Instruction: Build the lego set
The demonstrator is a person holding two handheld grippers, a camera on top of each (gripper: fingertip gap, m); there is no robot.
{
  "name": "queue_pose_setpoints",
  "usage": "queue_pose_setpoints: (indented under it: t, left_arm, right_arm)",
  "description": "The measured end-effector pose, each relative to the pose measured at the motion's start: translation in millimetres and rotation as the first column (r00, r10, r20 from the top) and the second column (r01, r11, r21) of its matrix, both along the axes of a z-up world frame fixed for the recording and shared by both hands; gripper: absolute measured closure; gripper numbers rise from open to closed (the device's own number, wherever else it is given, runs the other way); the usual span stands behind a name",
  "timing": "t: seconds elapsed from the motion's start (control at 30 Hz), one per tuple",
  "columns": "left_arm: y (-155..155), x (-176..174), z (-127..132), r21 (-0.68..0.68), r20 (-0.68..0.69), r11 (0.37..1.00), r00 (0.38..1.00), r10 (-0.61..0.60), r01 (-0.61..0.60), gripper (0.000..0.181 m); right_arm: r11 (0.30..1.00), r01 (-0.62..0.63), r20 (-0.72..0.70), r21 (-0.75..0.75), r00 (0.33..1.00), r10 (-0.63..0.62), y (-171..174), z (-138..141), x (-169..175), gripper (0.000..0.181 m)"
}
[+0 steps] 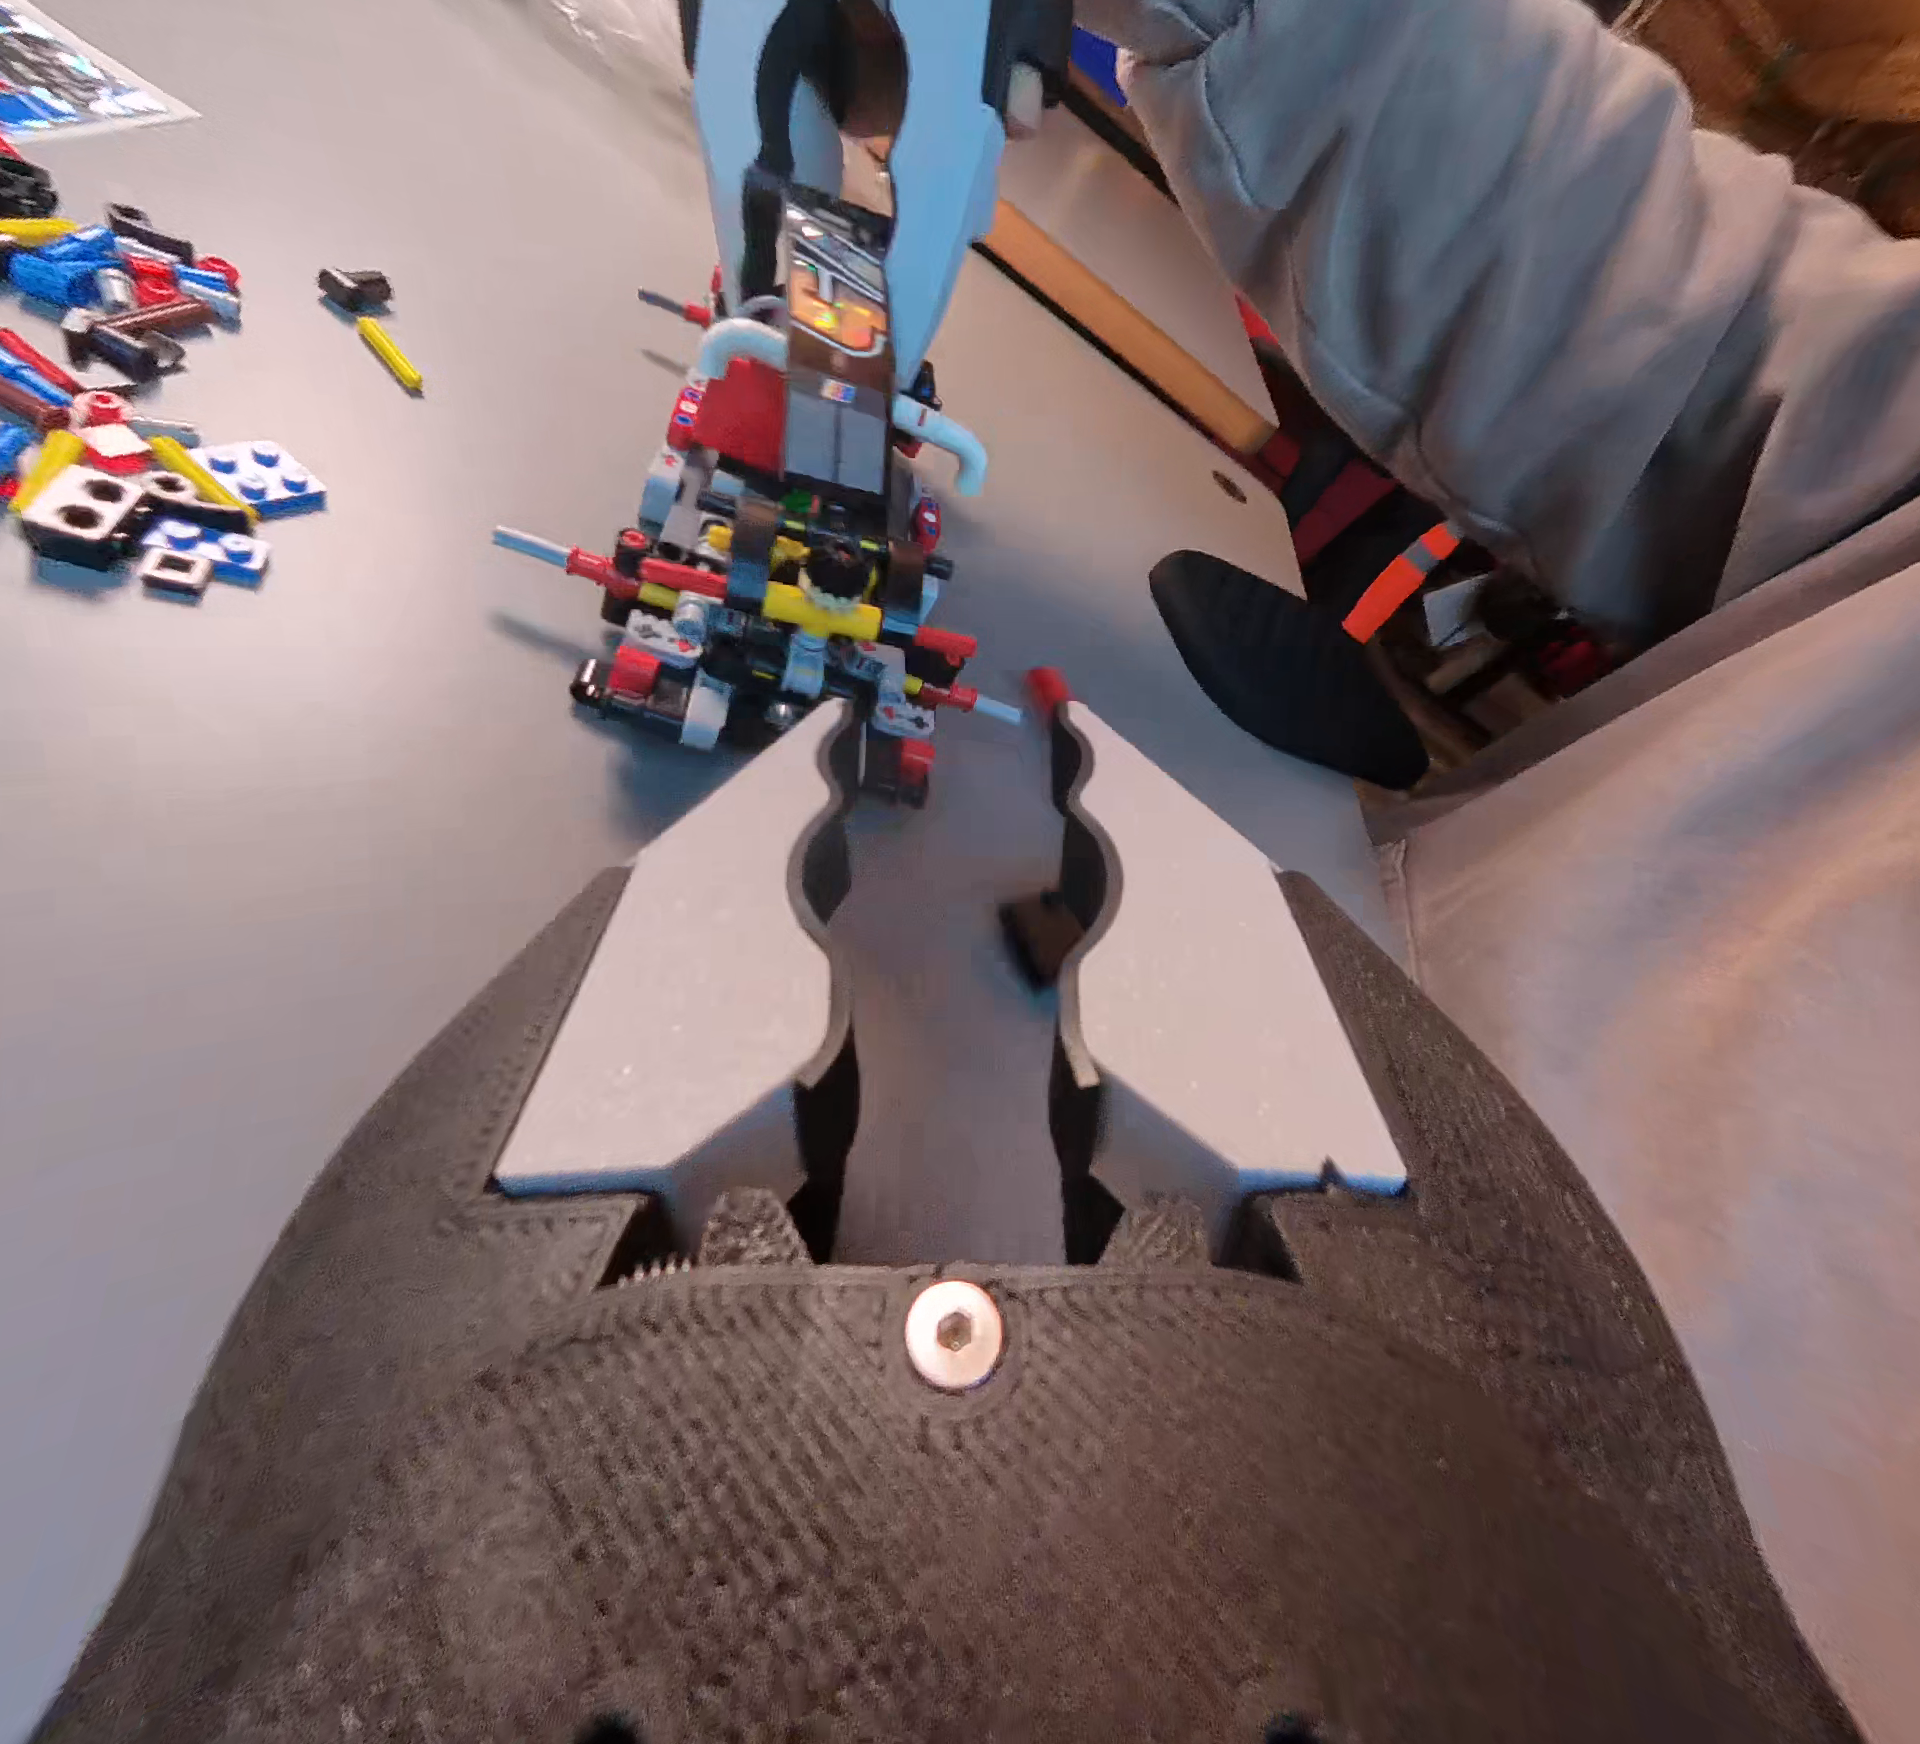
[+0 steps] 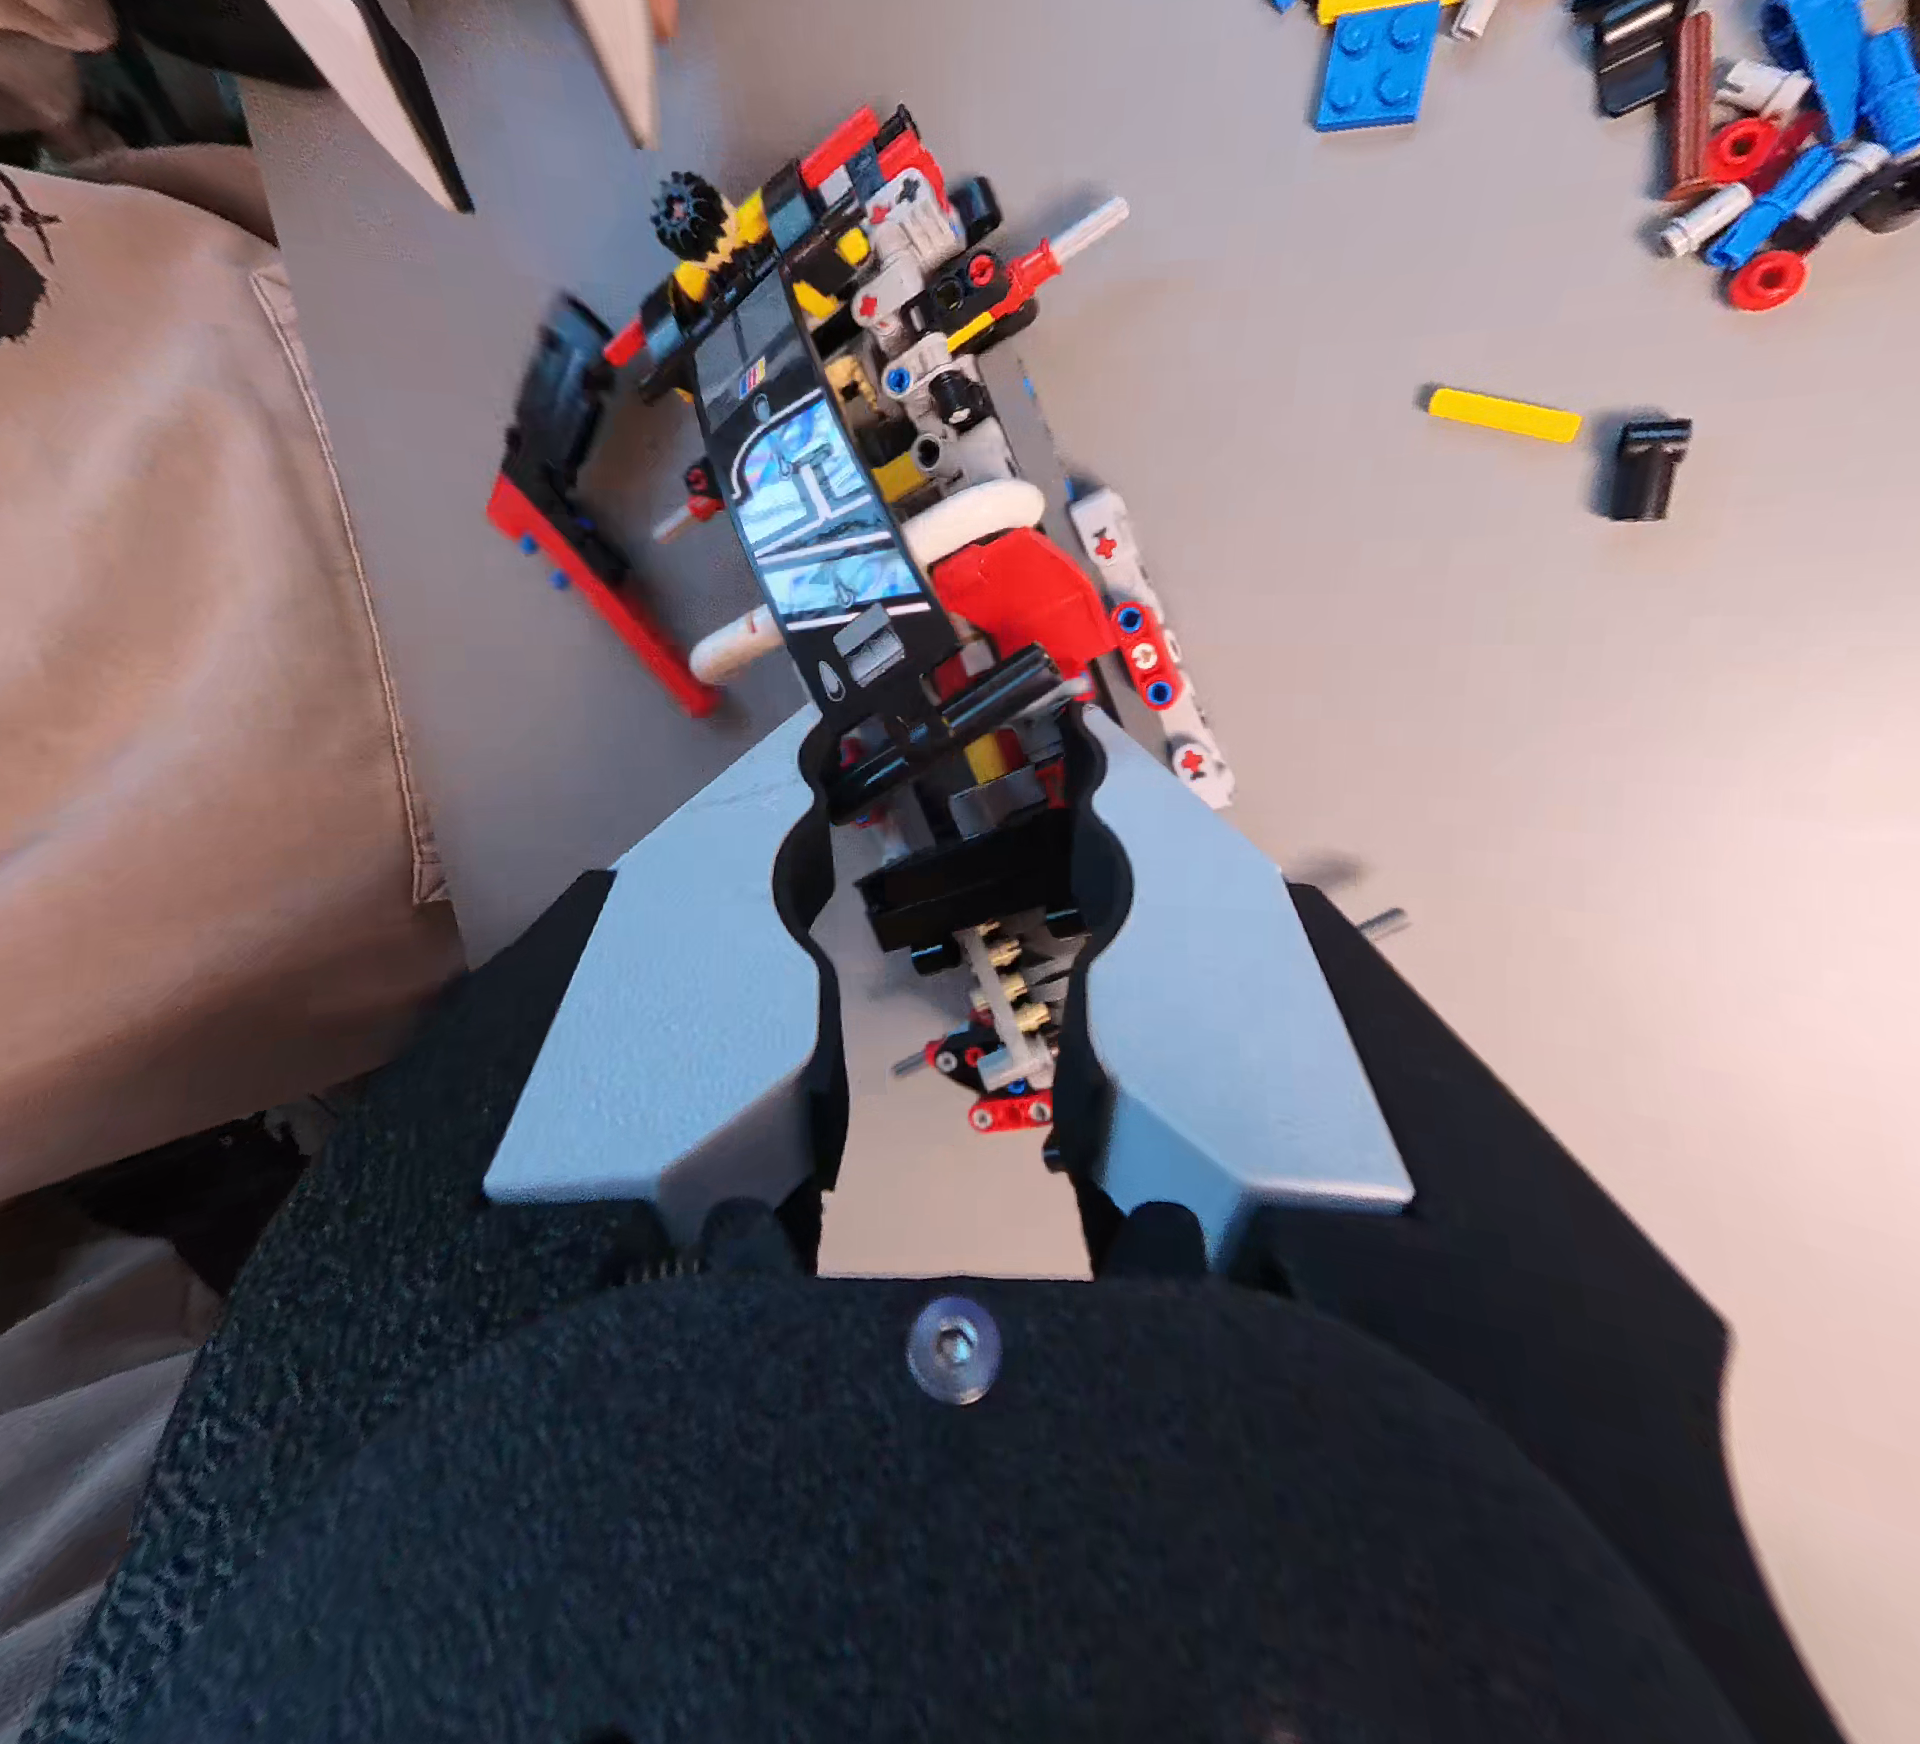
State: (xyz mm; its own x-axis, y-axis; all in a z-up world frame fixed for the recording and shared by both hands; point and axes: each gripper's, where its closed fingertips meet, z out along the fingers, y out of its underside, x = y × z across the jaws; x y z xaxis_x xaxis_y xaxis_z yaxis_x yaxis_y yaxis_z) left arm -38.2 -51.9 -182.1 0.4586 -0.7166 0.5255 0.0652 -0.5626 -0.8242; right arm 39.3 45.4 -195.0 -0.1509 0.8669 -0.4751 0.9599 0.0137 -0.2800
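On the grey table (image 1: 312, 759), the right hand-held gripper (image 2: 951, 749) clamps the lego car (image 2: 883, 468); the left hand-held gripper (image 1: 951, 728) gapes empty.

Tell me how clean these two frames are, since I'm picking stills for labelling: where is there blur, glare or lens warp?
Left wrist view: the lego model is fairly sharp, the grey sleeve and far background smear, and the table edges bend from the wide lens. Right wrist view: the model's curved black panel carries bright glare, the loose pieces are softly blurred, and the gripper body in the foreground is soft.
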Motion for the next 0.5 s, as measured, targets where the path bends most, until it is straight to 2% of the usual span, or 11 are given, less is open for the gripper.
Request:
queue_pose_setpoints:
  t: [0.17,0.33,0.5]
  left_arm:
    - [-8,5,-15,0.054,-0.175,0.998,0.984,-0.019,0.029,0.140]
    - [-21,17,-30,0.125,-0.365,0.989,0.930,-0.031,0.082,0.129]
    - [-18,15,-29,0.123,-0.361,0.991,0.932,-0.010,0.058,0.128]
  right_arm:
    - [0.997,-0.026,-0.056,0.078,0.998,0.030,-6,-3,0,0.137]
    - [0.972,-0.038,-0.193,0.233,0.978,0.084,-8,1,1,0.125]
    - [0.903,-0.023,-0.304,0.428,0.938,0.168,1,9,12,0.121]
